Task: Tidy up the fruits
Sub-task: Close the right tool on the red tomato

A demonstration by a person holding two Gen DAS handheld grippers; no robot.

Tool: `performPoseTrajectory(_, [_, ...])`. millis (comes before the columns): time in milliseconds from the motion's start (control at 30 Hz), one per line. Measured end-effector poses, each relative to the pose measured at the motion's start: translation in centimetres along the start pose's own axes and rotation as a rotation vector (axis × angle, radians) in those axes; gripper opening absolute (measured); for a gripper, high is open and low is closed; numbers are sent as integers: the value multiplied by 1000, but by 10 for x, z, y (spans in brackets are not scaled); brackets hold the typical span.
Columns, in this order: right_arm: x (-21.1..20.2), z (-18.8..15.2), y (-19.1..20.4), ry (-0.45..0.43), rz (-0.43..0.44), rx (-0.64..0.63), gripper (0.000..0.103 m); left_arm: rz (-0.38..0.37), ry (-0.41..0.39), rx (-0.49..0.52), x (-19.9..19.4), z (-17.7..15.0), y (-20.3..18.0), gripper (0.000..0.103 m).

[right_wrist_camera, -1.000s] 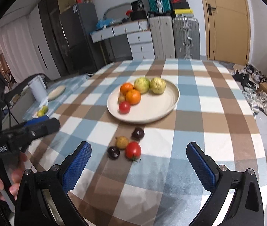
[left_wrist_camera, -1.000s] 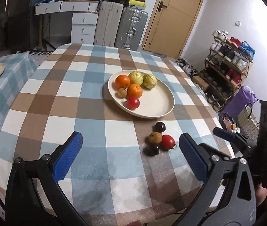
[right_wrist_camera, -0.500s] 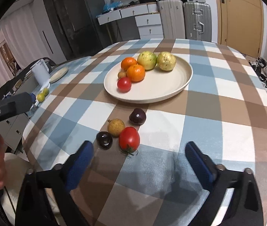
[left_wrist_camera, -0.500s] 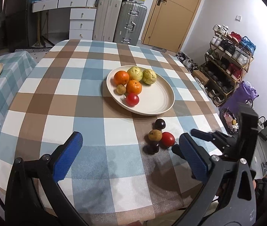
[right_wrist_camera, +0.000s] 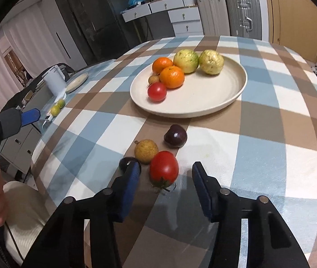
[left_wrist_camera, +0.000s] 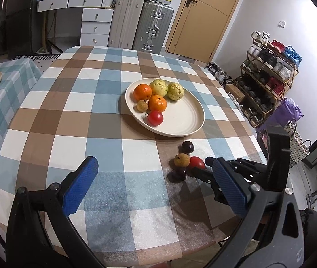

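My right hand-held gripper sits low in the frame's lower middle, jaws just closing in around the loose tomato. The tomato lies between the pads, but I see a gap on each side, so nothing is gripped yet. My left hand-held gripper hangs released and empty over the worktop.

Just above the tomato, touching or nearly so, sit a tan round fruit and two dark plums, one of them half hidden behind my left pad.

Further up, in the frame's centre, the plate already holds two oranges, two greenish guavas, a small tan fruit and another tomato. I'd judge the job a bit over half done: four pieces are still on the cloth.

The loose tomato is glossy, red and smooth, lying with its green stem end towards me; it looks firm but slippery.
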State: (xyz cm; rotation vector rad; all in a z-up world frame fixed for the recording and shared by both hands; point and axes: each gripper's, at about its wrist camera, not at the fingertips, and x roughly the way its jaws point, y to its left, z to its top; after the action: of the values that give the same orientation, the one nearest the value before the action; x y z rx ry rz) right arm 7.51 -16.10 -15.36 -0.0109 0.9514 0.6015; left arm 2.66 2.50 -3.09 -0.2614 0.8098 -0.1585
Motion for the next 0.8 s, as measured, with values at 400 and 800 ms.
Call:
performPoseTrajectory(400, [-2, -1, -5, 28, 32, 43, 27, 23, 13, 2, 2, -3, 0, 102])
performPoseTrajectory(800, [-24, -7, -15, 3, 38, 81, 19, 66, 75, 2, 28, -11, -1, 102])
